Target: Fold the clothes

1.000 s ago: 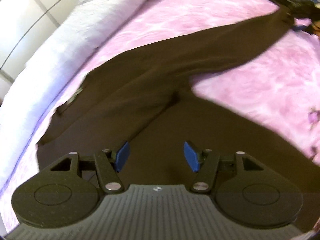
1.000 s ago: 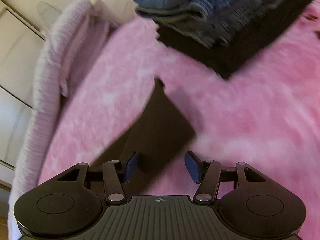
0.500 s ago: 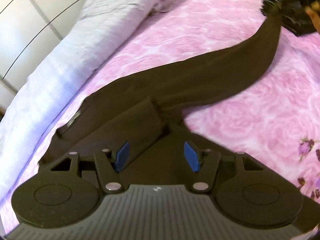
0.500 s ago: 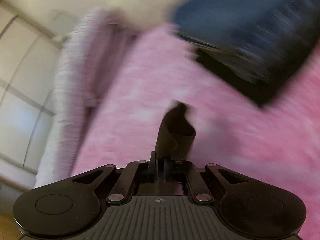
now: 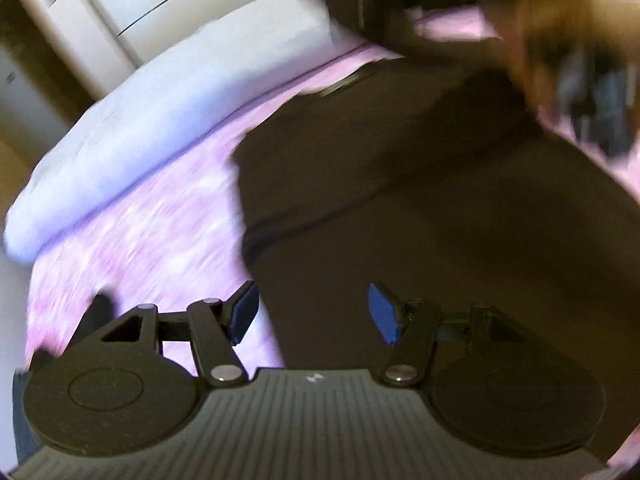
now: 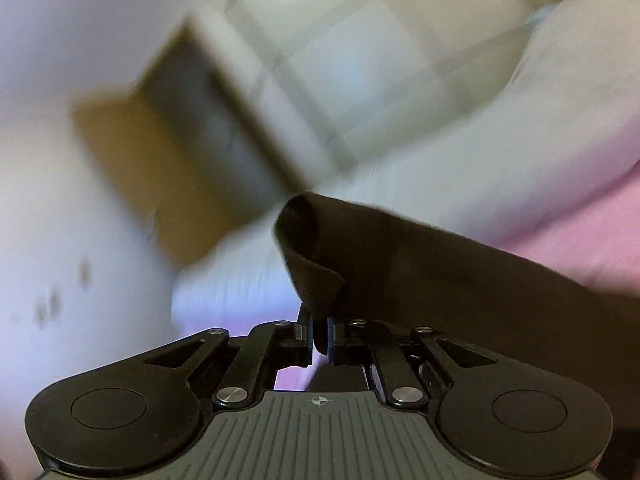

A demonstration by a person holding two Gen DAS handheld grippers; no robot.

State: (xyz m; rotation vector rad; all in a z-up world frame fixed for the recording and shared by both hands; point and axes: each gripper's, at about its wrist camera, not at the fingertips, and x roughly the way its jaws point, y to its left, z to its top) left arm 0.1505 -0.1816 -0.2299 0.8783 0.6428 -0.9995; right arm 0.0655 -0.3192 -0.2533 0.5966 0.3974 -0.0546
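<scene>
Trousers [image 5: 420,216], dark brown, are what this is all about, and the right gripper [image 6: 320,338] has them: its jaws have just been closing and now they pinch the hem of one leg [image 6: 316,264] tight between the pads. That end is lifted clear of the bed and carried high, the cloth trailing off to the right and down, so the leg can be brought over the rest of the garment for a lengthwise fold. The right view is smeared, with only pale wall and cupboard behind the raised hem.

Over to the left gripper [image 5: 312,312]: jaws apart, blue pads [image 5: 382,314] wide, nothing between them. It hovers low at the near edge of the trousers, one pad over pink blanket [image 5: 152,248], the other over dark cloth. That looks like a reach for the waist end, to pin or pick it up while the other side travels.

The body of the trousers lies flat on the pink blanket, a seam running across it. A white duvet [image 5: 168,120] lies rolled along the bed's far side. In the top right, blurred, is a dark shape, possibly the lifted leg; I cannot tell for sure.
</scene>
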